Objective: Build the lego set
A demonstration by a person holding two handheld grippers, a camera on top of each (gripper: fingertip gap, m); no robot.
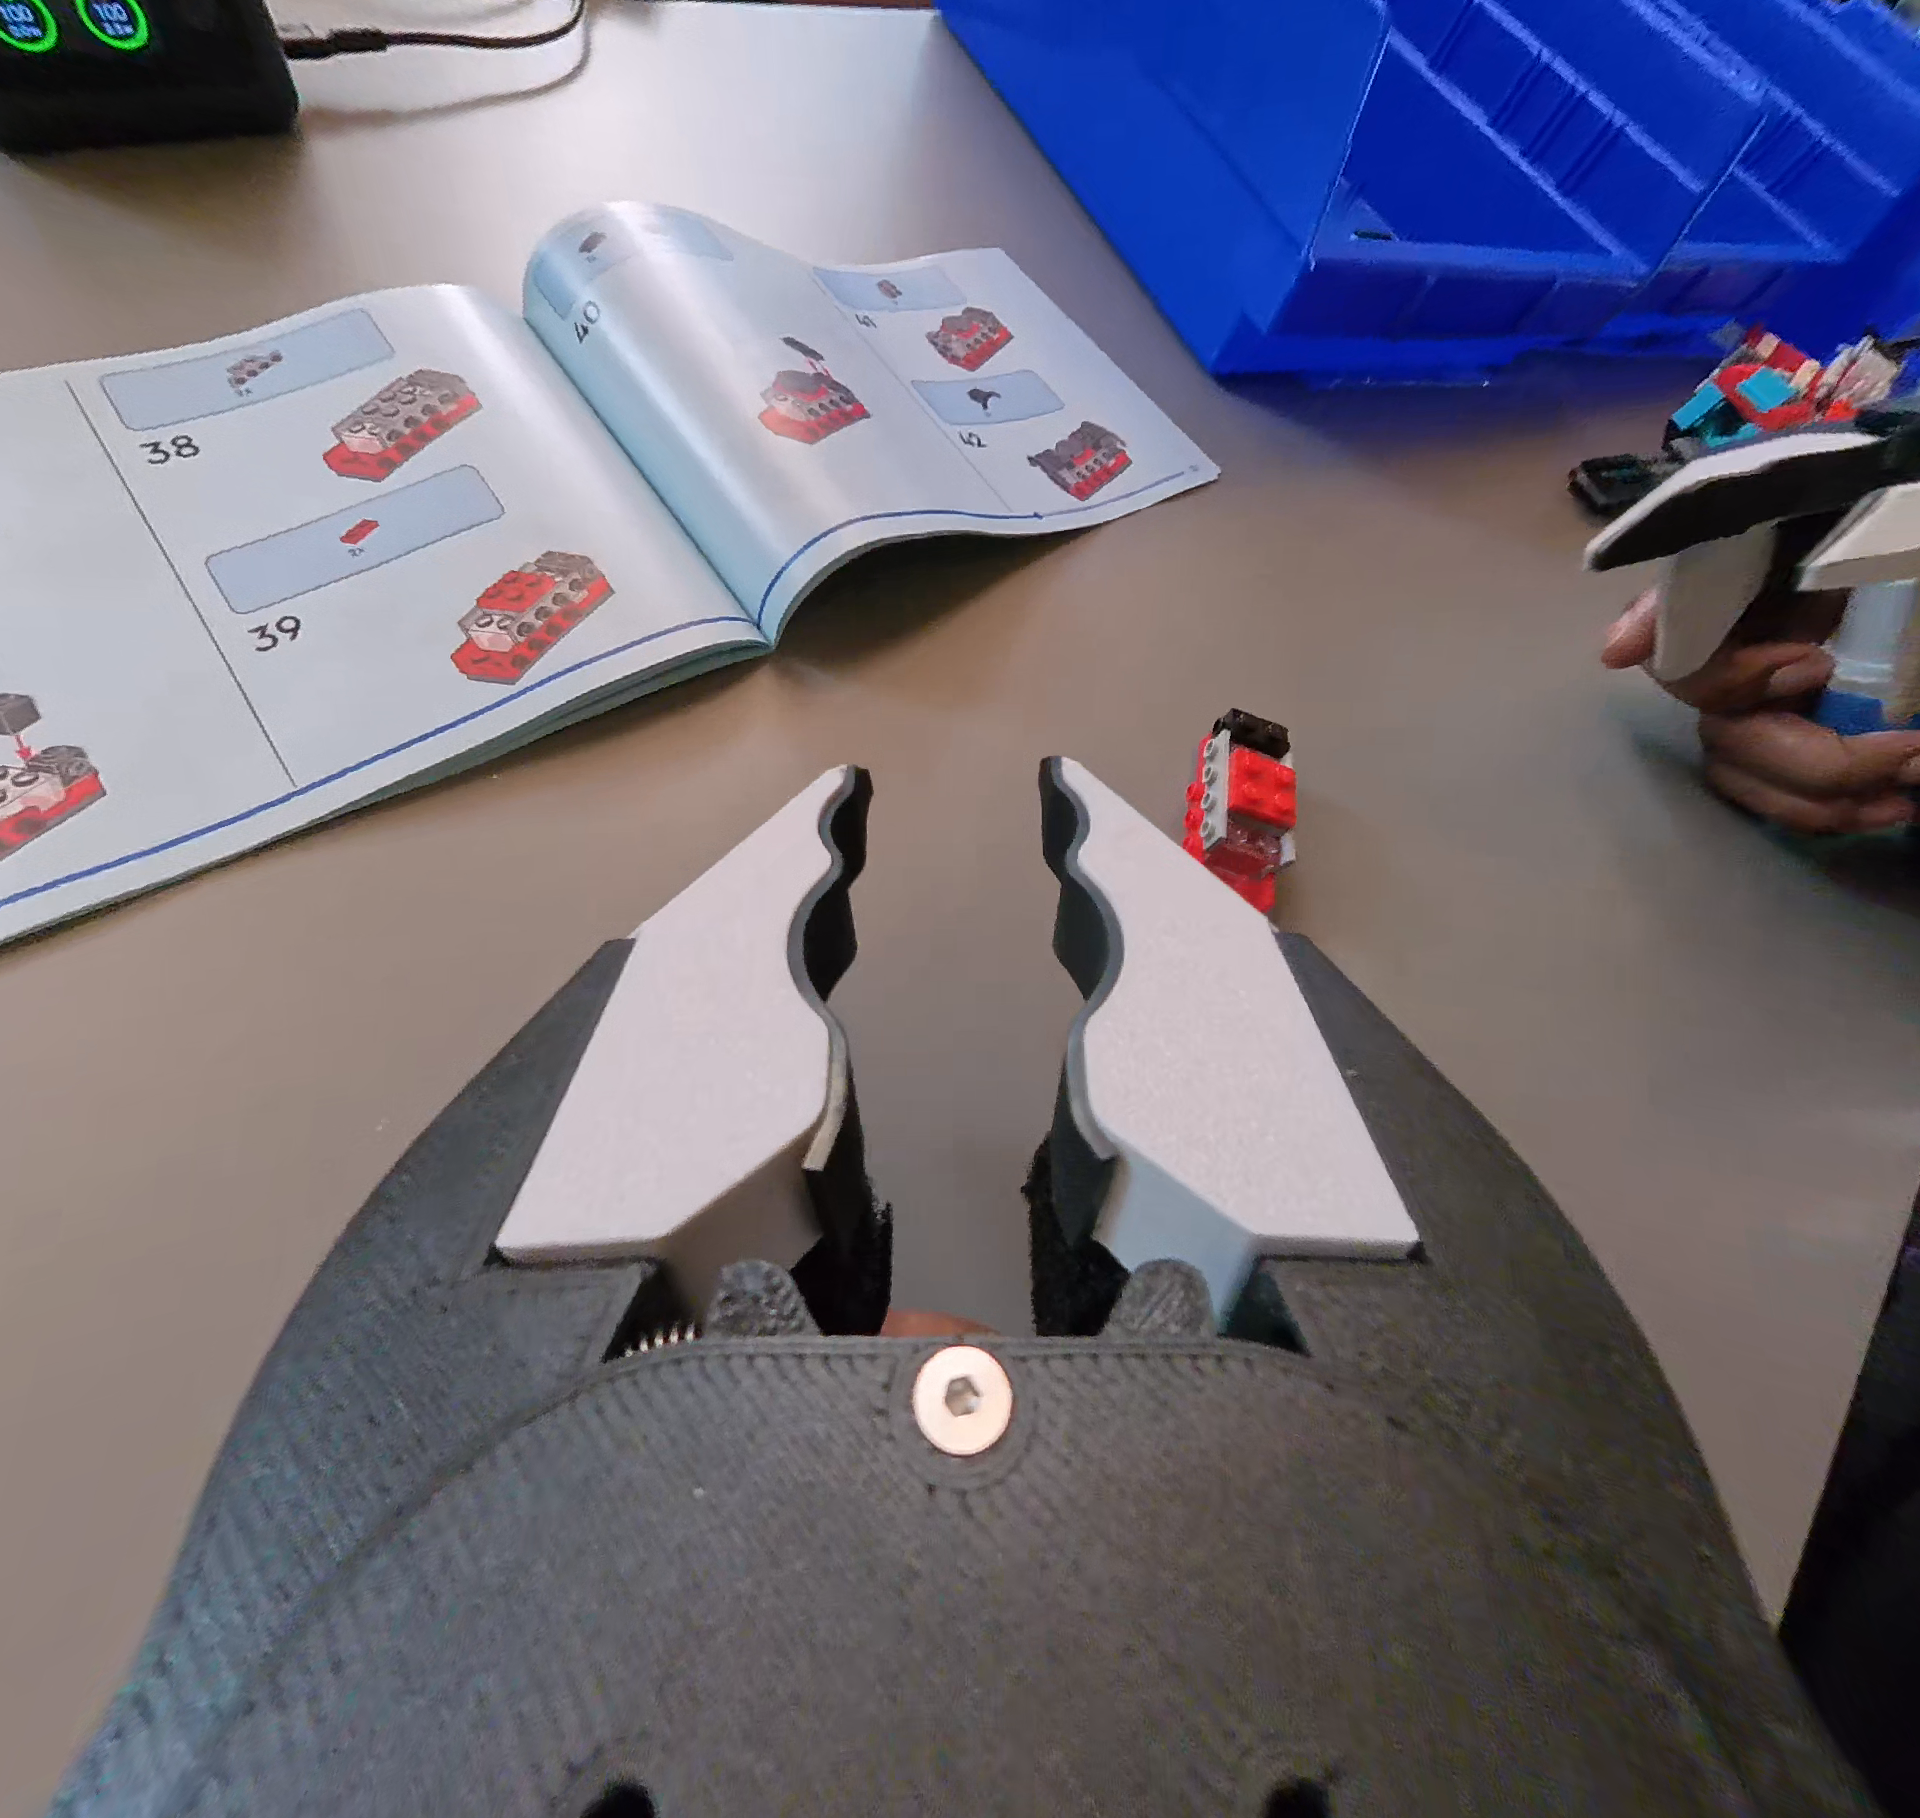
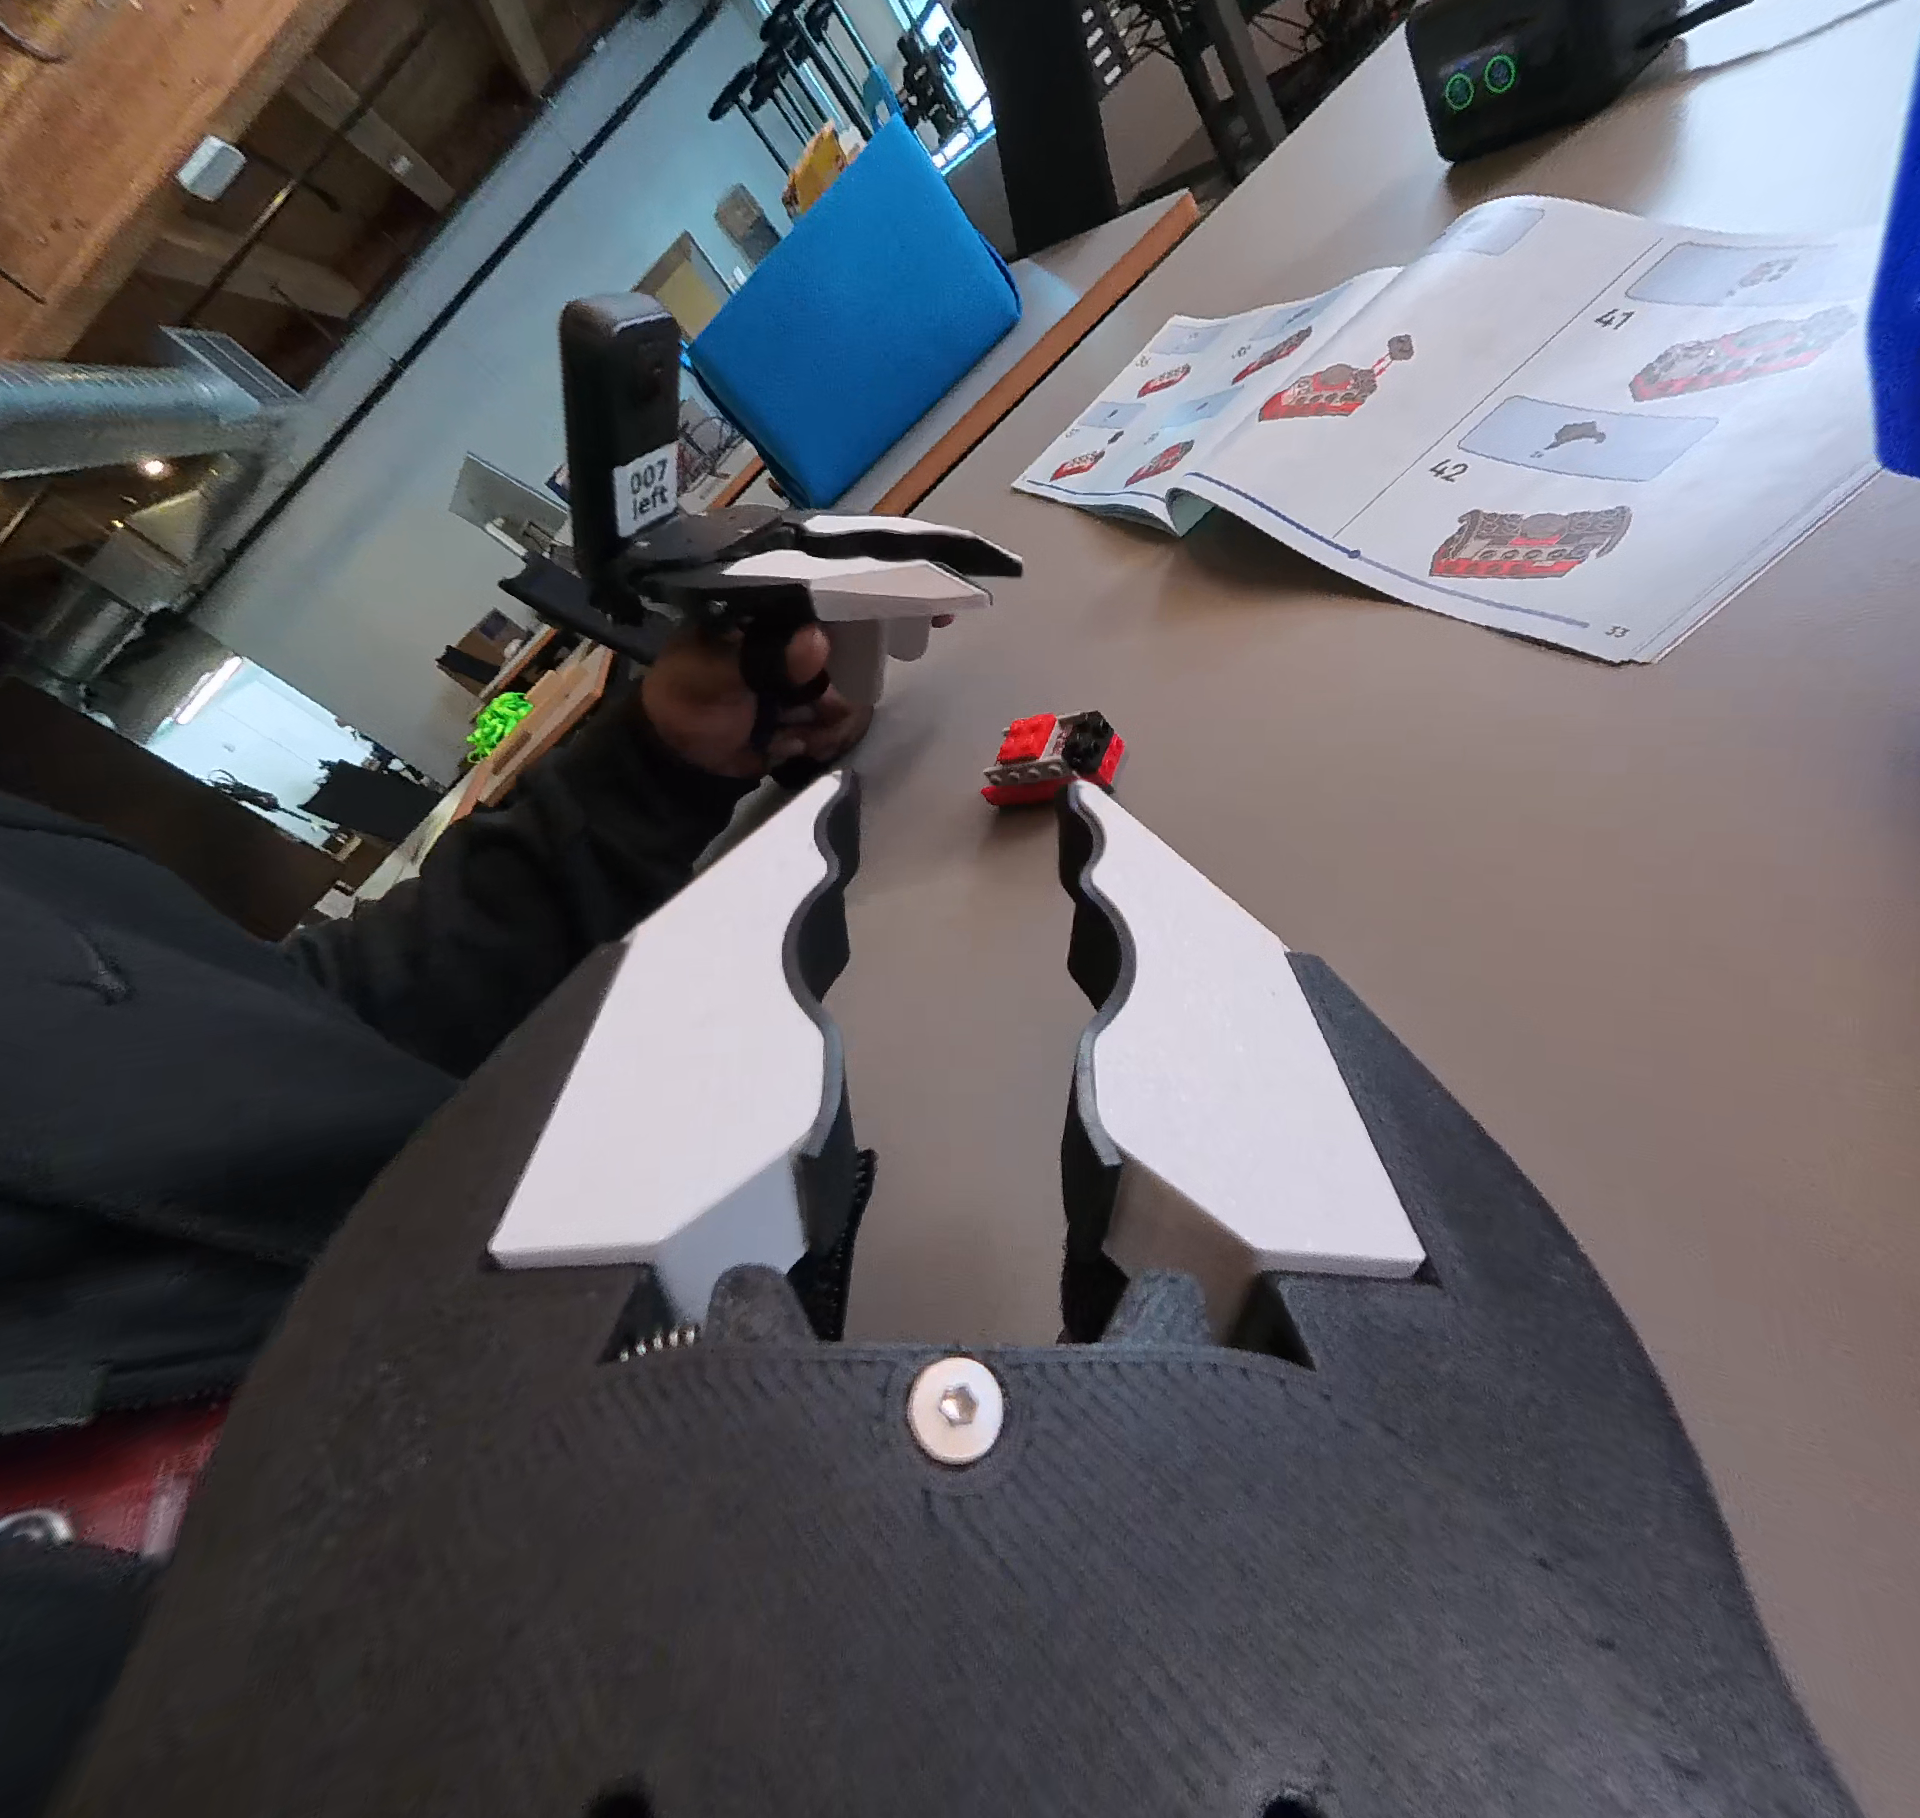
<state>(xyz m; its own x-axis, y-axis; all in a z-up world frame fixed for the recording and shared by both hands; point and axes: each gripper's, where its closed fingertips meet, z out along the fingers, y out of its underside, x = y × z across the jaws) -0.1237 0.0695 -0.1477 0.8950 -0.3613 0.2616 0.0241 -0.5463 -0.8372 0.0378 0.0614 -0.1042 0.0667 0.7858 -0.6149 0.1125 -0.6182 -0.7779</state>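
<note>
The small lego build (image 1: 1242, 807), red with grey side bricks and a black piece at one end, lies on the grey-brown table (image 1: 1039, 625), clear of both tools. In the left wrist view it sits just to the right of the left gripper (image 1: 956, 781), whose fingers are spread apart with only bare table between them; in the right wrist view it lies just beyond the tips of the right gripper (image 2: 961, 797), likewise spread and holding nothing. The open instruction booklet (image 1: 520, 521) lies farther back on the table, well apart from the build. Only the left wrist view shows the blue storage bins (image 1: 1455, 158) and the pile of loose bricks (image 1: 1787, 397) in front of them, with the right gripper coming in at the frame's edge. Only the right wrist view shows the person's dark sleeve (image 2: 468, 885) and the upright black camera (image 2: 618, 428) mounted on the left gripper. A black device (image 1: 114, 23) with green-ringed display shows in both.
</note>
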